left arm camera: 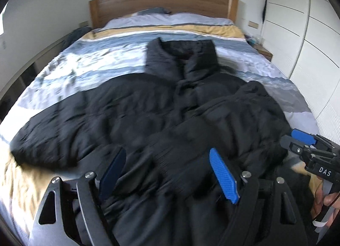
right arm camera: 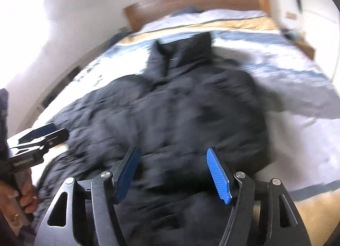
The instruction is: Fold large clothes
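A black puffer jacket (left arm camera: 148,105) lies front up on the bed, its collar (left arm camera: 180,56) toward the headboard. One sleeve (left arm camera: 51,139) stretches out to the left; the other sleeve (left arm camera: 223,122) lies folded across the chest. My left gripper (left arm camera: 167,156) hangs open over the jacket's lower front with nothing pinched between its blue pads. My right gripper (right arm camera: 173,152) is also open above the jacket (right arm camera: 180,107), its pads apart from the cloth. Each gripper shows in the other's view: the right gripper (left arm camera: 295,139) at the jacket's right edge, the left gripper (right arm camera: 44,132) at its left.
The bed's striped blue, white and yellow duvet (left arm camera: 89,63) surrounds the jacket. A wooden headboard (left arm camera: 161,1) and pillows (left arm camera: 170,18) are at the far end. White wardrobe doors (left arm camera: 301,33) run along the right, with a nightstand (left arm camera: 263,51) beside them. A hand (right arm camera: 25,197) holds the left gripper's handle.
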Tool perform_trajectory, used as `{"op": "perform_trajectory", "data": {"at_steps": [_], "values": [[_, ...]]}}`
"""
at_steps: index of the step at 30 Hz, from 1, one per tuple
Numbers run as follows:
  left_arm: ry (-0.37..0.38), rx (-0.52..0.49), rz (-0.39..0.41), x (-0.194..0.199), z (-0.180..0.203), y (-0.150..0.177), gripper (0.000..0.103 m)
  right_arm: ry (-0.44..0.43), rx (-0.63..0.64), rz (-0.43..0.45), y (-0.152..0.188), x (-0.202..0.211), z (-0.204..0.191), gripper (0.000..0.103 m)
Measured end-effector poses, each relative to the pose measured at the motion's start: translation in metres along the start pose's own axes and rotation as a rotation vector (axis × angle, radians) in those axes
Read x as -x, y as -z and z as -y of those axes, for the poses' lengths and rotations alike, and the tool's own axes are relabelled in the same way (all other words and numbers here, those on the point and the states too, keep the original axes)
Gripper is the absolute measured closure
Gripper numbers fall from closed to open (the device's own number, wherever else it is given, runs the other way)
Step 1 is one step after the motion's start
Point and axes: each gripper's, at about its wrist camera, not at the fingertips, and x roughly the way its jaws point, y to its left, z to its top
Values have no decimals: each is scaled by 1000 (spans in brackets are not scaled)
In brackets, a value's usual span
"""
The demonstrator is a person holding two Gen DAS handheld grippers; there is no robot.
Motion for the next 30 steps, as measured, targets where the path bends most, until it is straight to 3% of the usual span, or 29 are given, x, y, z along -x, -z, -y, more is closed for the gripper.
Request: {"op": "perform_trajectory", "data": {"at_steps": [6,12,17,21,23,25,28,30], "values": [[-4,-13,-40,-72,50,-12,23,41,-64,-7,-17,-36,46,37],[24,-26,-53,-117,49,16,22,43,-49,-45,5,-69,61,37],[19,-130,-85,-117,45,22,17,49,-24,-58,15,-78,70,37],[-2,-113,-101,-100,19,19,17,106,-35,-94,12,-64,85,37],[-35,-126,-53,-87,18,13,17,109,-37,-88,2,-55,85,37],[-18,-132,-2,-77,23,5,17,129,6,-56,-12,-50,76,36],[37,-107,-8,-83,29,-1,17,105,27,-26,-38,-59,61,35],[33,-113,-45,-101,34,0,17,85,26,-34,-46,-73,55,34]]}}
